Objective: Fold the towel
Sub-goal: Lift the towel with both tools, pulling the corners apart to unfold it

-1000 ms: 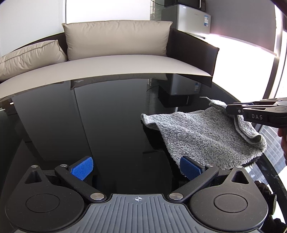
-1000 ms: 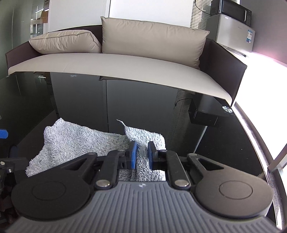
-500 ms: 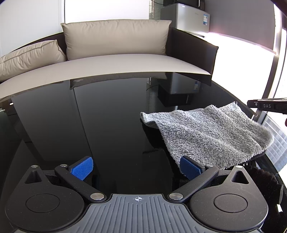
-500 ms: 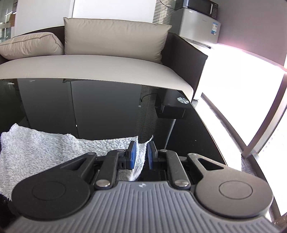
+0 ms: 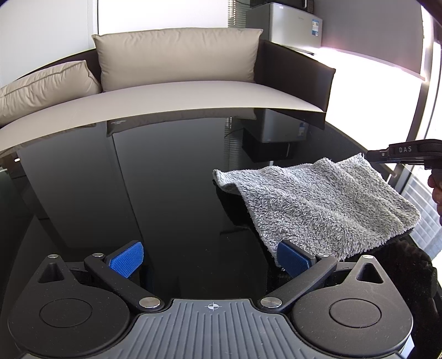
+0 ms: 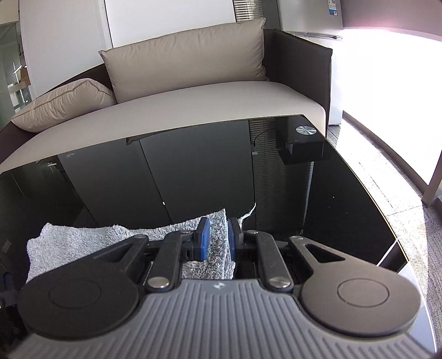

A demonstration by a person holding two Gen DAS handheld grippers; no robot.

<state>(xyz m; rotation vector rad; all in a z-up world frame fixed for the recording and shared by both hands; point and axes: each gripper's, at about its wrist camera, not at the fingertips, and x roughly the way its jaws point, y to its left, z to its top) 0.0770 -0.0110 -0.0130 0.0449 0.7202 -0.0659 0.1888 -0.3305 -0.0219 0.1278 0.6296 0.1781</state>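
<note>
A grey fluffy towel lies on the glossy black table, to the right in the left wrist view. My left gripper is open and empty; its right blue pad sits by the towel's near left corner. My right gripper is shut on the towel's far right corner and holds it just above the table. It shows from the side in the left wrist view, at the towel's far right corner.
A beige sofa with cushions stands behind the table's far edge. A small fridge stands at the back right. The table's right edge borders a bright window and carpet. A small black box sits beyond the far right corner.
My right gripper has pulled the towel's corner to the right and spread the towel flatter. It has turned a little. The left gripper has hardly moved.
</note>
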